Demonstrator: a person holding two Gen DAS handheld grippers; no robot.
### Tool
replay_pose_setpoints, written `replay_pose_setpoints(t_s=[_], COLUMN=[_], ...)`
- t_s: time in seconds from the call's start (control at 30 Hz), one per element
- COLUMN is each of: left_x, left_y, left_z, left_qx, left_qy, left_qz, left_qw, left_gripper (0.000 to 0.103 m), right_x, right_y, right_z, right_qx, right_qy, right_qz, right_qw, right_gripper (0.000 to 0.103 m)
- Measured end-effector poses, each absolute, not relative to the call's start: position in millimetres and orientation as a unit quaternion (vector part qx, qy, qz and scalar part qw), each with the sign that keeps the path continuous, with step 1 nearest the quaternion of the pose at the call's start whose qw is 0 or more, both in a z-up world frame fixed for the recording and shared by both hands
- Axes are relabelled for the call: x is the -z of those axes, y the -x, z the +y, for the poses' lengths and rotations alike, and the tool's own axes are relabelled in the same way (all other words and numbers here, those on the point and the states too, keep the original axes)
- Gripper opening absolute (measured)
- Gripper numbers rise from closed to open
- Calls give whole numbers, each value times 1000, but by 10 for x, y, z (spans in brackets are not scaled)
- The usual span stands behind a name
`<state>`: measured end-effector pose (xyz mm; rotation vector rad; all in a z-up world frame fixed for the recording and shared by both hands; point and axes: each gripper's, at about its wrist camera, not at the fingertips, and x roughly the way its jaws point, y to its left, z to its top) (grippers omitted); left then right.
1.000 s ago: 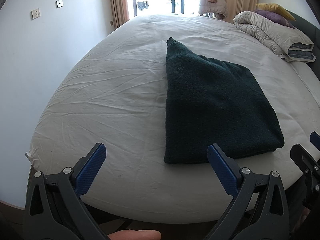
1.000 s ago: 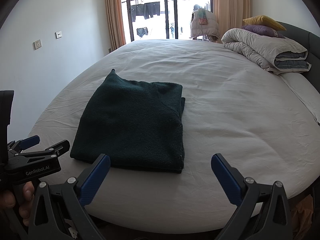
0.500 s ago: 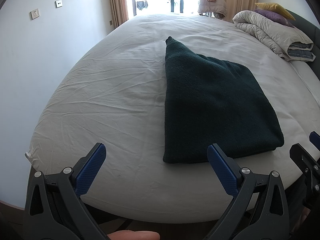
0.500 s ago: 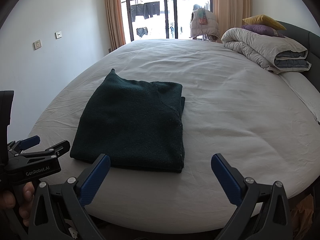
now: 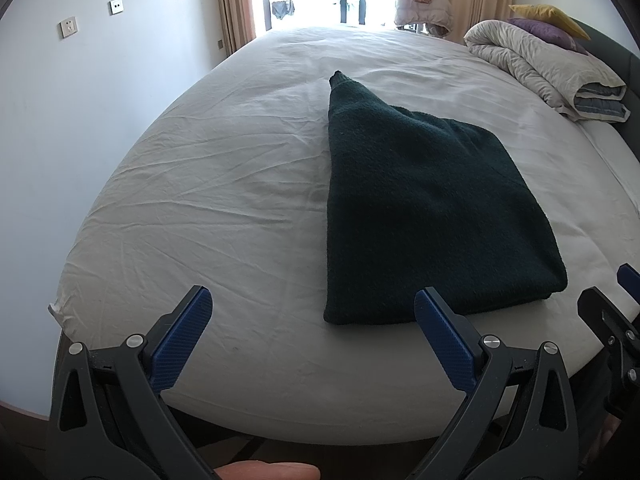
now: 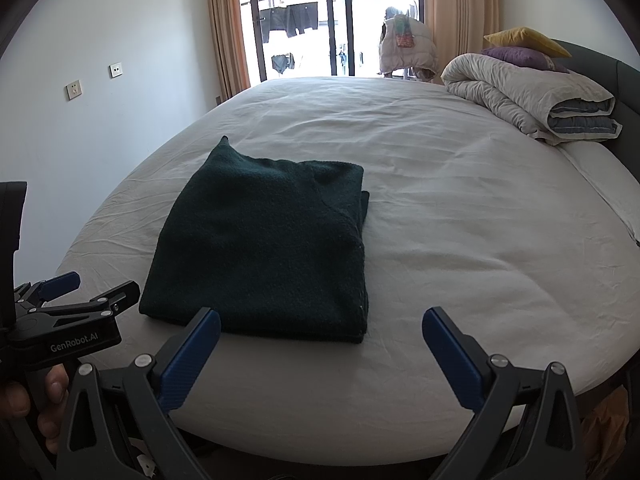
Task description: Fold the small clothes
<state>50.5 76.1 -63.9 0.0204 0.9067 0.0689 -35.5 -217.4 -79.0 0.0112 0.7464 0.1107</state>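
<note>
Nothing has moved: folded green garment [image 5: 424, 208] lies on bed [image 5: 224, 184]; both grippers' fingers [image 5: 182, 338] spread, empty.

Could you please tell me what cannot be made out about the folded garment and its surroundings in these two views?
- Dark green garment: its type and inner layers are hidden by its own folds in both views.
- Clothes outside the window: too small and backlit in the right wrist view.
- Right gripper: cut off by the edge of the left wrist view.
</note>
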Motion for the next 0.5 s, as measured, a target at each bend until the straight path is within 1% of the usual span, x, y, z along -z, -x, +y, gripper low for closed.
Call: replay_pose_setpoints(t_s=[0.5], left_x=[659], left_y=[-468], left_z=[788], left_qx=[-33], left_qy=[-3], left_qz=[442], left_qw=[896], left_gripper=[103], right_x=[849], right_y=[372], right_z=[-2172], right_qx=[-53], right_qy=[-8], right_qz=[367], right_qw=[929], right_gripper=[103])
